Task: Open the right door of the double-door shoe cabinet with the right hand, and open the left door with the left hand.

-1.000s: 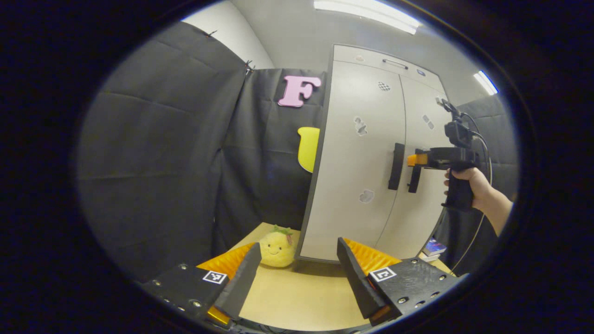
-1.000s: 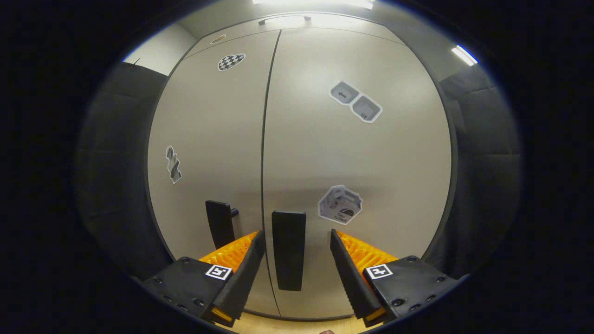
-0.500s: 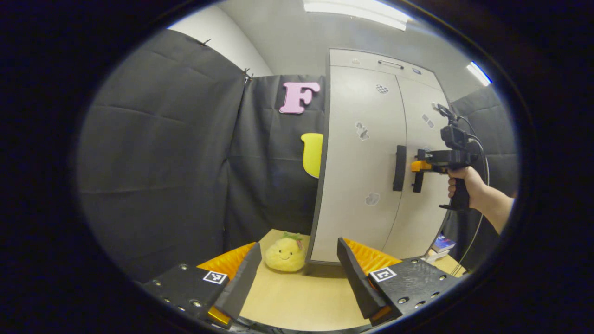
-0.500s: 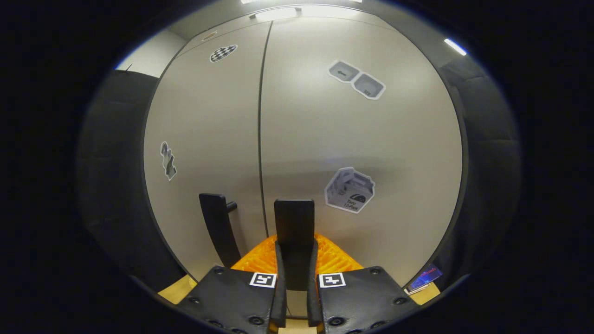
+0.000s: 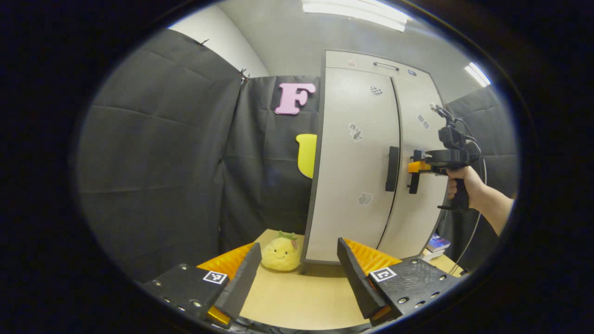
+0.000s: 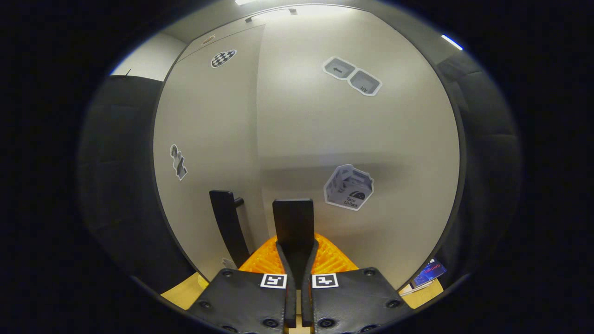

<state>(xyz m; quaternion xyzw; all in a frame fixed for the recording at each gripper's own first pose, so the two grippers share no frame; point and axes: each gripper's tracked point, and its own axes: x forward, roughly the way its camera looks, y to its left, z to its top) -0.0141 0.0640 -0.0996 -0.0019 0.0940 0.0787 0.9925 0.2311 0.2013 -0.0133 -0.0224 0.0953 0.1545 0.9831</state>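
Note:
The pale grey double-door shoe cabinet (image 5: 352, 162) stands on a wooden table. In the right gripper view my right gripper (image 6: 293, 250) is shut on the right door's black vertical handle (image 6: 293, 218). The right door (image 6: 366, 134) sits a little proud of the left door (image 6: 209, 120), whose handle (image 6: 227, 222) is free. In the left gripper view the right gripper (image 5: 413, 167), held by a hand (image 5: 459, 183), is on the right handle (image 5: 413, 184) beside the left handle (image 5: 392, 169). My left gripper (image 5: 299, 246) is open over the table, well short of the cabinet.
A yellow smiling plush toy (image 5: 280, 252) sits on the table (image 5: 301, 297) at the cabinet's left front corner. A small blue book (image 5: 437, 242) lies at the cabinet's right foot, the book (image 6: 429, 271) also being low right in the right gripper view. Black cloth walls close in both sides.
The right gripper closed its fingers onto the right door handle, and the dark seam between the doors has given way to the right door's edge standing slightly forward. The left gripper only drifted a little.

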